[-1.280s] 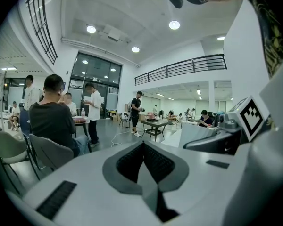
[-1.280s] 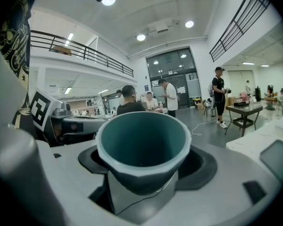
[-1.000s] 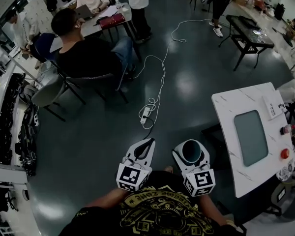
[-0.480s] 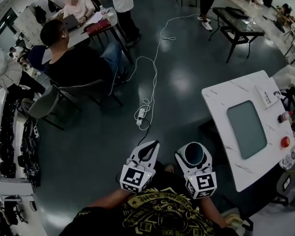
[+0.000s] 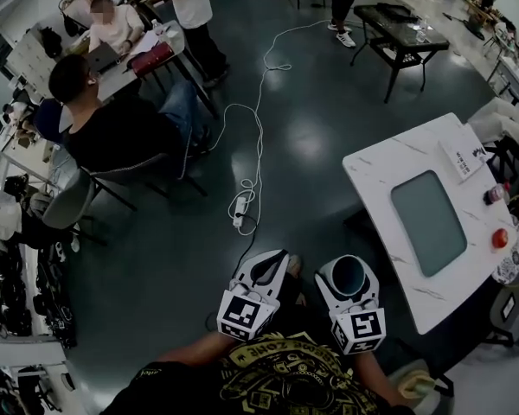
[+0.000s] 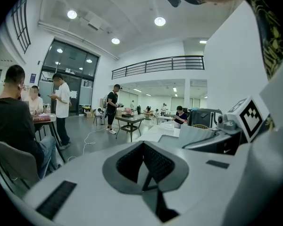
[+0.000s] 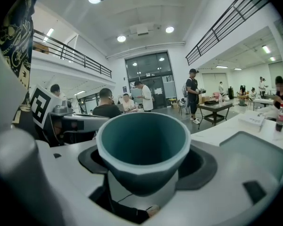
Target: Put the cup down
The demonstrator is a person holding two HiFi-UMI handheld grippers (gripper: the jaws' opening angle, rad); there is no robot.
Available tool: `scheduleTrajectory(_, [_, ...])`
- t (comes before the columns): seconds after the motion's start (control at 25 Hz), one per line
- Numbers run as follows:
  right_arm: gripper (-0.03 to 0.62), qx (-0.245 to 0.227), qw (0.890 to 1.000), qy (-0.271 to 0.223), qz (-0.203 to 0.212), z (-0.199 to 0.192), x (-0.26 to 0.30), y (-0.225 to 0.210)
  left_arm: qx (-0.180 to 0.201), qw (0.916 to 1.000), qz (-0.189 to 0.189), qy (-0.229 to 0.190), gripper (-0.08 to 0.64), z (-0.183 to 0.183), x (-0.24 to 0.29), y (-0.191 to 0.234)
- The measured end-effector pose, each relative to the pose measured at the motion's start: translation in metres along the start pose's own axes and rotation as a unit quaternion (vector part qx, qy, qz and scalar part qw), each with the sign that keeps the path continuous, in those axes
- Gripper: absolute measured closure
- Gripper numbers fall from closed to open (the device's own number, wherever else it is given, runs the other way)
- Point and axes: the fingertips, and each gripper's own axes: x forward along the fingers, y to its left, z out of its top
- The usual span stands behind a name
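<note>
The teal cup [image 7: 142, 147] is gripped upright, mouth up, between the jaws of the right gripper [image 5: 347, 277], which are closed against its sides. It is held in the air beside the white table [image 5: 382, 199], off its edge and over the dark floor [image 5: 156, 258]. The left gripper [image 5: 268, 264] is seen farther from the table, its jaws pressed together on nothing. A grey-green panel [image 5: 427, 221] is set into the table's top.
</note>
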Motion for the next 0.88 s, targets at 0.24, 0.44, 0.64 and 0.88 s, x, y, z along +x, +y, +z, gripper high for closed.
scheduleTrajectory(0.24, [0.218,0.005,1.0,0.0,-0.026,0.011,0.018,-0.017,0.0,0.9996,-0.026,0.004,0.549,0.008,0.03,0.014])
scheduleTrajectory(0.44, [0.218,0.008,0.998,0.001,-0.058,0.03,0.038,-0.036,-0.007,0.9984,-0.056,0.003,0.549,0.019,0.064,0.027])
scheduleTrajectory(0.64, [0.218,0.014,0.995,0.009,-0.096,0.043,0.053,-0.063,-0.014,0.9957,-0.092,0.001,0.549,0.026,0.103,0.032])
scheduleTrajectory(0.88, [0.218,0.023,0.989,0.013,-0.144,0.054,0.062,-0.09,-0.023,0.9909,-0.133,0.004,0.549,0.033,0.139,0.037])
